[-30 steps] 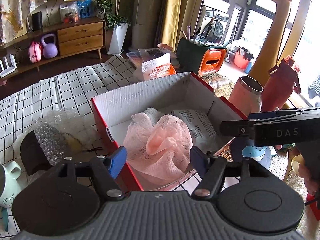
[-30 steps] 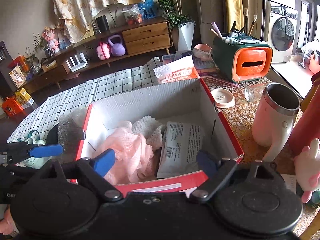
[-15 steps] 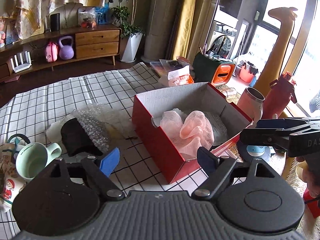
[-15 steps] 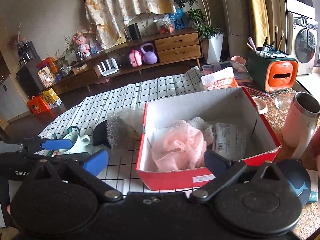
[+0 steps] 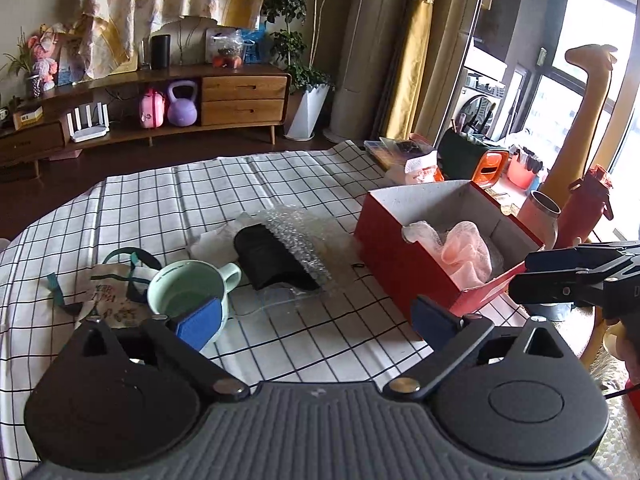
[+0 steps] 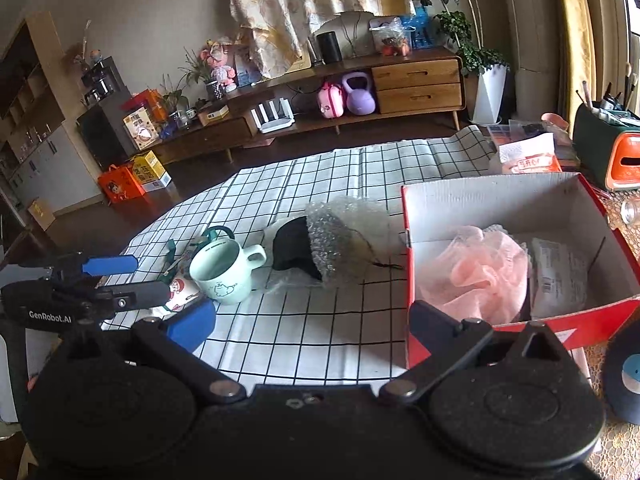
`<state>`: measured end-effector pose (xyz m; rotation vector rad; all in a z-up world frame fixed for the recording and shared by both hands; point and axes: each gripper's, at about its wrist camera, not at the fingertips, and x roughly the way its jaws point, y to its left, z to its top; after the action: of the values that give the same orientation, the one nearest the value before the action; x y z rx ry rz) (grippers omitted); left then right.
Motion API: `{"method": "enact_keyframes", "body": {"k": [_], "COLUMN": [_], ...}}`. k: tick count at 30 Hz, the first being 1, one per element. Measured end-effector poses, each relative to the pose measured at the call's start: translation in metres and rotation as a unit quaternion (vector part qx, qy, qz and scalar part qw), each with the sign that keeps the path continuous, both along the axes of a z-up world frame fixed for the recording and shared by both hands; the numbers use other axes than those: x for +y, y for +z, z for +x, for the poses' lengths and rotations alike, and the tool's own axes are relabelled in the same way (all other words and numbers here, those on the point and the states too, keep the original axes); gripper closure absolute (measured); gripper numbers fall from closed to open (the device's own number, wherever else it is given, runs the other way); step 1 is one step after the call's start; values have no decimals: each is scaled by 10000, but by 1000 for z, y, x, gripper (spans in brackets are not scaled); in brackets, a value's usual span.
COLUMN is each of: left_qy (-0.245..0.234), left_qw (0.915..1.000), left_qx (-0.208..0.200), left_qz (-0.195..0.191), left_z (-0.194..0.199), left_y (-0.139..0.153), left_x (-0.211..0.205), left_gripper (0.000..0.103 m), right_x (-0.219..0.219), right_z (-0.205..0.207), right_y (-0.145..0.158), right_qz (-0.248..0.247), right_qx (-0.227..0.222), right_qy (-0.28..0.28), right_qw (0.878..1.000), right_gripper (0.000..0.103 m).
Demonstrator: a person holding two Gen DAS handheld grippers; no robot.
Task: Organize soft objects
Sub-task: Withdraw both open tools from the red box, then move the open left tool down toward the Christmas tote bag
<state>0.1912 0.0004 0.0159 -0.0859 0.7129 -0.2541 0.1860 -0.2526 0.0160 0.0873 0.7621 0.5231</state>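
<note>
So both grippers are off the box right now. My left gripper (image 5: 314,318) has just been spreading its jaws and they're wide apart, nothing between them, only checked tablecloth (image 5: 200,184) underneath. My right gripper (image 6: 310,320) is also fully spread and empty.

The pink mesh puff (image 6: 482,270) sits inside the red box (image 6: 488,196), with a white packet (image 6: 560,276) beside it, toward the box's right wall. The box stands at the right edge of the cloth.

Out on the middle of the cloth there's a black pouch (image 5: 268,258) partly wrapped in bubble wrap (image 5: 304,232). A mint mug (image 5: 188,292) stands just left of it, beside a small printed bag (image 5: 108,298).
</note>
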Motion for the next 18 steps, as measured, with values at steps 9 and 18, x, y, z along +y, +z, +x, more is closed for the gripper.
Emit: {"method": "enact_keyframes", "body": {"k": [9, 18], "left_qy": [705, 1244], "left_qw": [9971, 9920], "left_qx": [119, 198], "left_qz": [-253, 99], "left_z": [-3, 13], "left_y": [-15, -49], "left_x": [83, 135], "left_gripper": [1, 1], "right_x": [46, 86], "right_z": [16, 65], "right_y": [-15, -46], "right_qz": [-148, -589], "right_qx": [-27, 35], "right_qy": [257, 145], "right_qw": [9996, 9982], "right_gripper": [0, 2]}}
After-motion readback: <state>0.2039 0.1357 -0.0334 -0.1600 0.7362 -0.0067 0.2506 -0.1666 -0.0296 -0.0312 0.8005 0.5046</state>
